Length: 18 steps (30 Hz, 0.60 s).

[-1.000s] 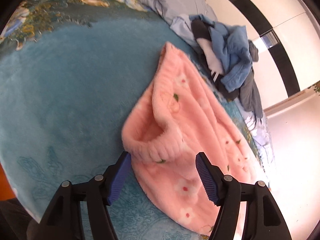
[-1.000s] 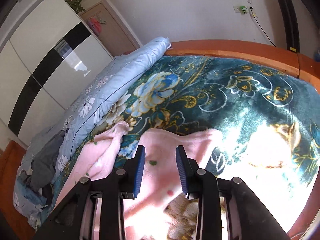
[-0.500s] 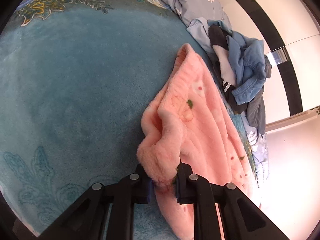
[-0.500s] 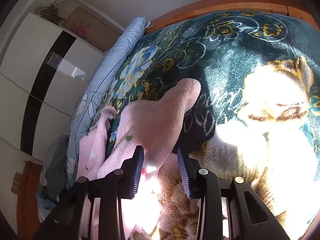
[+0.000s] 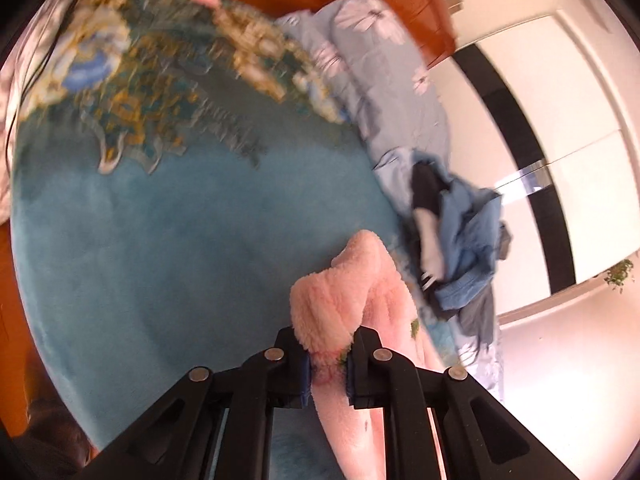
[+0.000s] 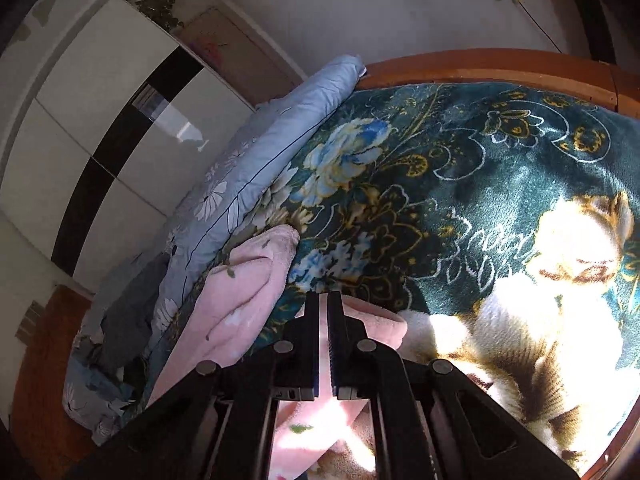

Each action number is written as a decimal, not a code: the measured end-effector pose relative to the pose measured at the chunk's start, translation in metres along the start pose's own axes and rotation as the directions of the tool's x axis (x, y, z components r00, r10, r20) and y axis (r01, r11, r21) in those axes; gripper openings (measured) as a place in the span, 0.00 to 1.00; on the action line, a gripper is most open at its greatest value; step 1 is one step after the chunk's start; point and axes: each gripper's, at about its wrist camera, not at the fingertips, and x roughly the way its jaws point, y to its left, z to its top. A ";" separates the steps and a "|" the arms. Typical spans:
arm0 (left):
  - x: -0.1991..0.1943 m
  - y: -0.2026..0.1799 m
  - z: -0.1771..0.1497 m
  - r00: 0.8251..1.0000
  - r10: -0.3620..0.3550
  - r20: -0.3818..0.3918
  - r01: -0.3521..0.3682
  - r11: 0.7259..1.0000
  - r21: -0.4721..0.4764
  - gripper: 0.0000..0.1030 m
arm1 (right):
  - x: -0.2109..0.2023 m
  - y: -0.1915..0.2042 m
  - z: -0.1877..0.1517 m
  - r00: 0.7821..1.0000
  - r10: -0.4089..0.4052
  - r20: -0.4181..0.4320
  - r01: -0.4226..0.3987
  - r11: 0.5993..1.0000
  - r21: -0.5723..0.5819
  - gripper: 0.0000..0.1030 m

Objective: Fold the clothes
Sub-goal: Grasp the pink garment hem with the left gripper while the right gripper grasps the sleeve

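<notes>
A fluffy pink garment (image 5: 352, 300) with small flower prints lies on the teal floral blanket (image 5: 160, 240) of a bed. My left gripper (image 5: 327, 360) is shut on a bunched edge of it, which rises above the fingers. In the right wrist view the same pink garment (image 6: 240, 292) drapes down the left and under the fingers. My right gripper (image 6: 324, 340) is shut on a thin pink edge of it, its jaws almost touching.
A pile of blue and dark clothes (image 5: 460, 240) lies at the bed's far side on a light blue flowered quilt (image 5: 384, 80). A wooden bed frame (image 6: 500, 68) borders the blanket. A white and black wardrobe (image 6: 100, 140) stands beyond.
My left gripper closed on the pink garment's edge and lifted it. My right gripper, open around the fabric before, has shut on it. Both views have swung.
</notes>
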 end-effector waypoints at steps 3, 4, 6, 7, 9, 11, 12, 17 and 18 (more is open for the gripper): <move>0.015 0.027 -0.008 0.998 0.056 -0.035 -0.057 0.998 -0.029 0.13 | 0.016 -0.014 -0.010 0.997 -0.038 -0.061 0.039 0.999 0.020 0.03; 0.019 0.035 -0.011 0.998 0.053 -0.045 -0.055 0.997 -0.049 0.13 | 0.021 -0.017 -0.013 0.996 -0.029 -0.082 0.031 0.999 0.023 0.03; 0.027 0.047 -0.014 0.997 0.048 -0.064 -0.053 0.995 -0.079 0.13 | 0.026 -0.020 -0.020 0.993 -0.017 -0.114 0.020 1.000 0.021 0.04; 0.030 0.049 -0.016 0.997 0.045 -0.069 -0.051 0.995 -0.081 0.14 | 0.025 -0.020 -0.023 0.992 -0.016 -0.124 0.019 1.000 0.016 0.04; 0.033 0.049 -0.017 0.997 0.049 -0.067 -0.053 0.996 -0.067 0.14 | 0.024 -0.021 -0.026 0.990 -0.026 -0.141 0.027 1.000 0.004 0.04; 0.035 0.048 -0.020 0.996 0.054 -0.066 -0.058 0.997 -0.055 0.15 | 0.024 -0.025 -0.028 0.989 -0.020 -0.147 0.024 0.999 0.022 0.15; 0.035 0.047 -0.021 0.996 0.057 -0.065 -0.060 0.997 -0.049 0.15 | 0.025 -0.027 -0.030 0.988 -0.011 -0.155 0.017 0.999 0.037 0.21; 0.040 0.045 -0.022 0.996 0.057 -0.073 -0.061 0.997 -0.055 0.17 | 0.044 -0.030 -0.039 0.981 0.008 -0.191 0.011 0.995 0.097 0.37; 0.040 0.046 -0.023 0.996 0.056 -0.075 -0.060 0.997 -0.056 0.17 | 0.049 -0.030 -0.039 0.981 0.003 -0.195 0.018 0.994 0.105 0.37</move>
